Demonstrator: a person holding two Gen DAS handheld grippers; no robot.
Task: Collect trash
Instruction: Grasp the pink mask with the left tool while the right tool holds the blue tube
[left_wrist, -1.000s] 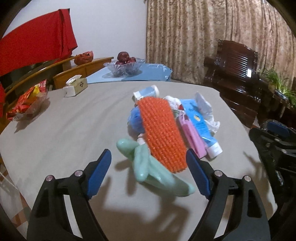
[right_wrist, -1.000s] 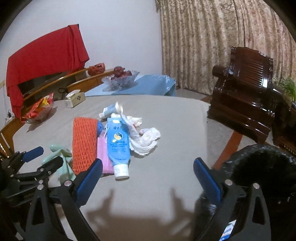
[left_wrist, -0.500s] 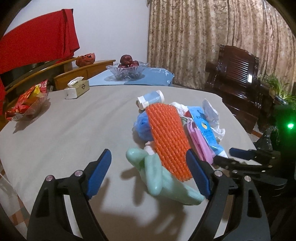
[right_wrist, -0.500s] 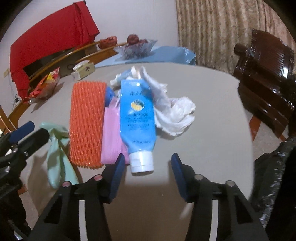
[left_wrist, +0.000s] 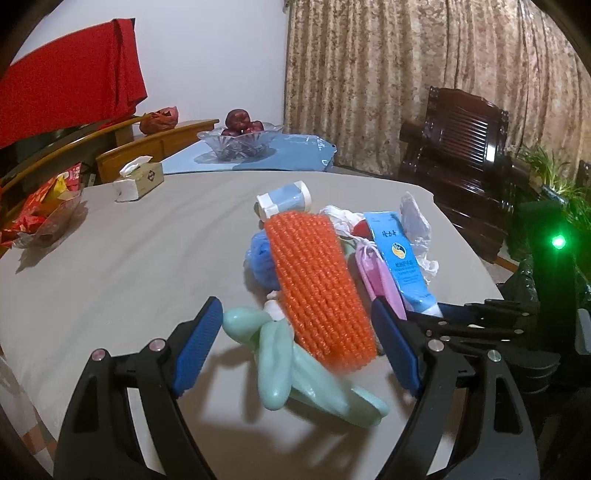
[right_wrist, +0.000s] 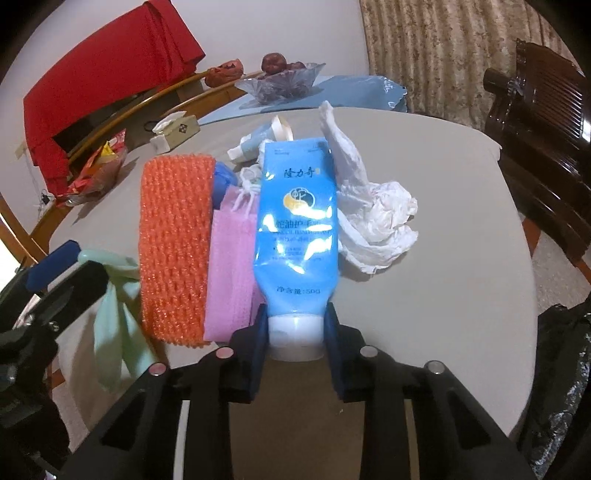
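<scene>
A pile of trash lies on the grey table (left_wrist: 110, 266): an orange foam net (left_wrist: 314, 288), mint green gloves (left_wrist: 295, 365), a pink pouch (right_wrist: 232, 266), a blue tube with a white cap (right_wrist: 295, 236), crumpled white plastic (right_wrist: 373, 218) and a small blue bottle (left_wrist: 284, 199). My right gripper (right_wrist: 295, 328) is shut on the white cap of the blue tube (left_wrist: 402, 262). My left gripper (left_wrist: 299, 343) is open, its jaws on either side of the near end of the orange net and the gloves.
A tissue box (left_wrist: 138, 181), a snack bag (left_wrist: 40, 214) and a glass fruit bowl (left_wrist: 240, 140) stand at the table's far side. A dark wooden chair (left_wrist: 461, 147) stands to the right. A black trash bag (right_wrist: 561, 387) hangs by the table's right edge.
My right gripper has moved in on the blue tube and shut on its cap. My left gripper has moved a little closer to the orange net and stays open.
</scene>
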